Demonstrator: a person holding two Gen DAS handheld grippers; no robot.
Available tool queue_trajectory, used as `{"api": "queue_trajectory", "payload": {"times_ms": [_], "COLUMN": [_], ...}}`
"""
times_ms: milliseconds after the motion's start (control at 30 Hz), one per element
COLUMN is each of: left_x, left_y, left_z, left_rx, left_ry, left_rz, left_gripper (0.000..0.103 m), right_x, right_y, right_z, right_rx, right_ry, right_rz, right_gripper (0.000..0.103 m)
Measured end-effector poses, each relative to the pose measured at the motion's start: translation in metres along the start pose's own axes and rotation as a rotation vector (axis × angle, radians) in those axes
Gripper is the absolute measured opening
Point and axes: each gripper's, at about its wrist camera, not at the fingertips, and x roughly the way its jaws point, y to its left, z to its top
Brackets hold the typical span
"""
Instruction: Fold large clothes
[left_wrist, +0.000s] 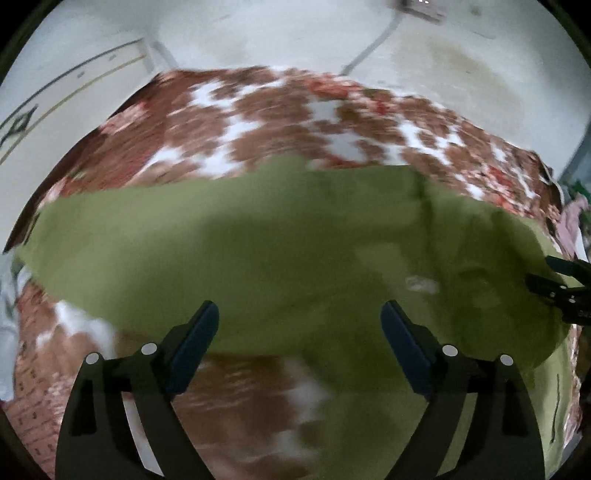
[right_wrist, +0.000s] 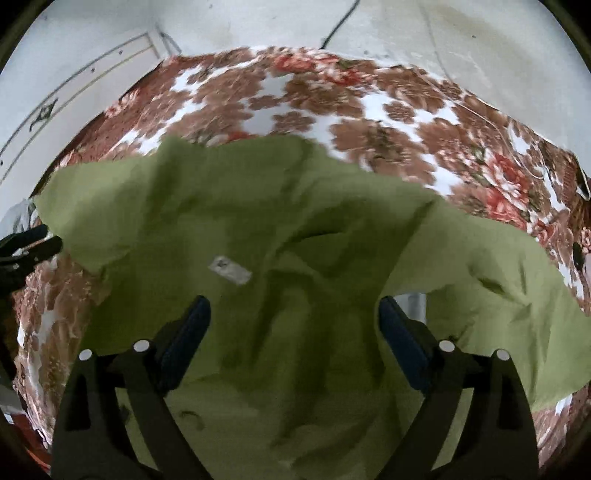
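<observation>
**Both grippers spread wide above the green garment**

Two grippers hang over the bed, and I see nothing between the fingers of either. My left gripper (left_wrist: 300, 314) has its jaws far apart, the dark blue pads (left_wrist: 199, 339) clear of the cloth below. My right gripper (right_wrist: 294, 308) stands just as wide, pointing steeply down at the fabric with nothing pinched.

The green garment (right_wrist: 288, 236) lies spread across the floral bedcover (right_wrist: 332, 107), which is brown, red and white. In the right wrist view the cloth is creased, with a fold running toward the right and a small pale label (right_wrist: 229, 271) showing near the middle. In the left wrist view the garment looks flatter, though that picture is blurred. Beyond the bed is a pale floor (left_wrist: 277, 33).
</observation>
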Motion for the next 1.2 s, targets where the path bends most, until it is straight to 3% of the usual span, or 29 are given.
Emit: {"api": "queue_trajectory", "payload": {"times_ms": [133, 200, 267, 400, 500, 567, 667, 833, 967, 1067, 1200], "left_x": [-0.009, -0.019, -0.027, -0.037, -0.036, -0.031, -0.028, -0.033, -0.032, -0.023, -0.007], "left_y": [0.077, 0.115, 0.141, 0.171, 0.191, 0.200, 0.212, 0.241, 0.284, 0.312, 0.328], "left_z": [-0.014, -0.019, -0.024, -0.030, -0.035, -0.040, -0.044, -0.040, -0.031, -0.026, -0.017], "left_rx": [-0.010, -0.044, -0.064, -0.051, -0.087, -0.111, -0.137, -0.187, -0.277, -0.341, -0.279], "left_ry": [0.037, 0.042, 0.054, 0.060, 0.067, 0.079, 0.085, 0.060, 0.032, 0.023, 0.021], "left_rz": [0.043, 0.038, 0.023, 0.020, 0.008, 0.014, 0.024, 0.057, 0.074, 0.071, 0.120], "left_gripper": [0.088, 0.088, 0.090, 0.090, 0.090, 0.091, 0.090, 0.091, 0.091, 0.090, 0.090], "right_x": [0.006, 0.008, 0.009, 0.009, -0.002, -0.019, -0.039, -0.040, -0.003, 0.027, 0.063], "right_y": [0.016, 0.000, -0.041, -0.100, -0.118, -0.114, -0.072, 0.038, 0.143, 0.192, 0.233], "right_z": [-0.001, -0.005, -0.004, -0.005, -0.003, 0.002, 0.012, 0.024, 0.037, 0.040, 0.036], "right_rx": [-0.021, -0.049, 0.006, 0.091, 0.111, 0.138, 0.078, -0.008, -0.123, -0.156, -0.209], "right_ry": [0.052, 0.058, 0.086, 0.160, 0.173, 0.148, 0.101, 0.043, 0.029, 0.037, 0.072], "right_rz": [-0.038, -0.150, -0.214, -0.287, -0.370, -0.357, -0.331, -0.131, 0.002, 0.056, 0.058], "right_gripper": [0.091, 0.091, 0.091, 0.091, 0.091, 0.091, 0.091, 0.096, 0.096, 0.096, 0.096]}}
